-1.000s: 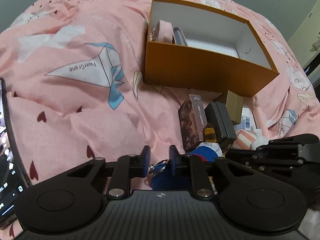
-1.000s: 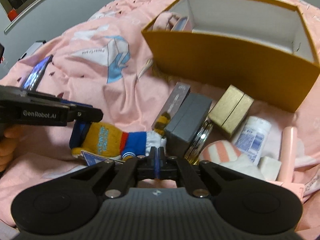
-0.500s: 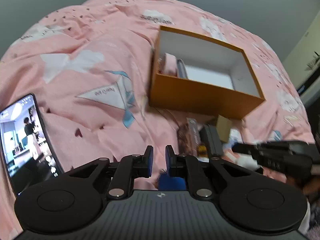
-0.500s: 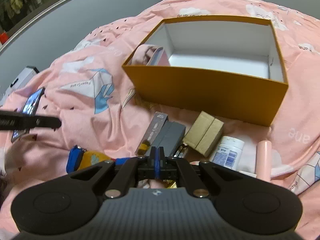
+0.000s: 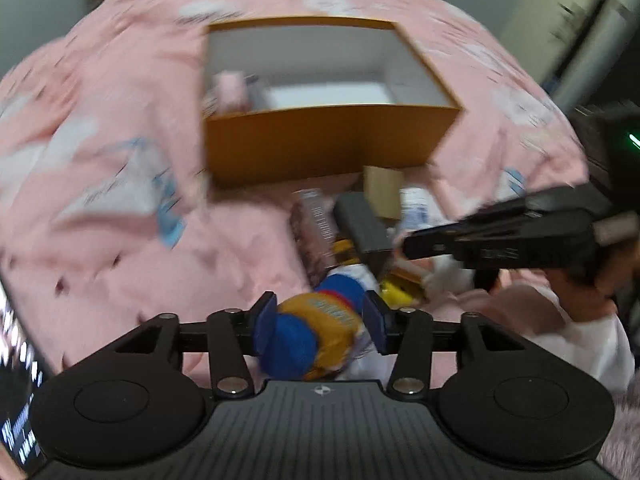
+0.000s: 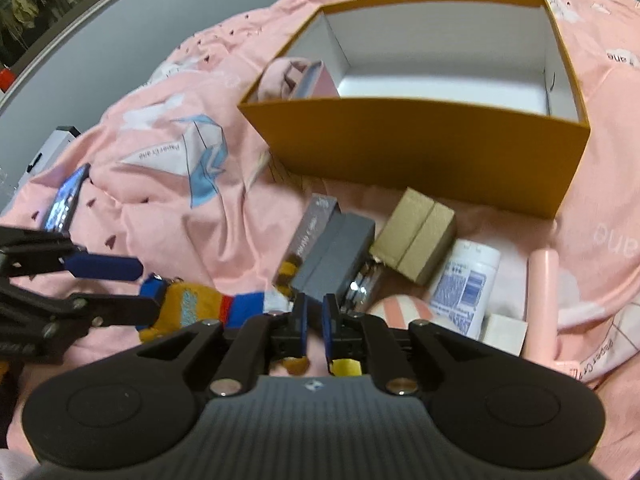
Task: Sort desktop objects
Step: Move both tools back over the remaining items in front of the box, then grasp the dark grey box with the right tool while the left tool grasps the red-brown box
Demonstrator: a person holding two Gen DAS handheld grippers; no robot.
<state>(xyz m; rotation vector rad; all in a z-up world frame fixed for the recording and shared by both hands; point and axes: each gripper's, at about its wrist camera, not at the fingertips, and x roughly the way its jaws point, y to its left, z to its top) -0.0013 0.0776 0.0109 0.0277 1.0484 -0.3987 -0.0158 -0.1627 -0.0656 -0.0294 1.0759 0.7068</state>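
Note:
A plush doll keychain (image 5: 316, 320) in yellow, blue and red lies on the pink bedspread, its head end between my left gripper's (image 5: 318, 320) blue pads; the jaws stand open around it. It also shows in the right wrist view (image 6: 192, 304). My right gripper (image 6: 313, 320) is slightly open and empty, just above the pile: a card box (image 6: 308, 232), a grey case (image 6: 336, 256), a gold box (image 6: 416, 236), a white bottle (image 6: 468, 284). The open orange box (image 6: 420, 152) stands behind, holding pink items at its left end.
A pink tube (image 6: 540, 300), a white cube (image 6: 504, 332) and a striped pink item (image 6: 404, 308) lie at the pile's right. A phone (image 6: 66, 196) lies on the bedspread at far left. The left view is motion-blurred.
My left gripper has opened wide and come down around the doll's head end. My right gripper has parted slightly and moved closer to the pile.

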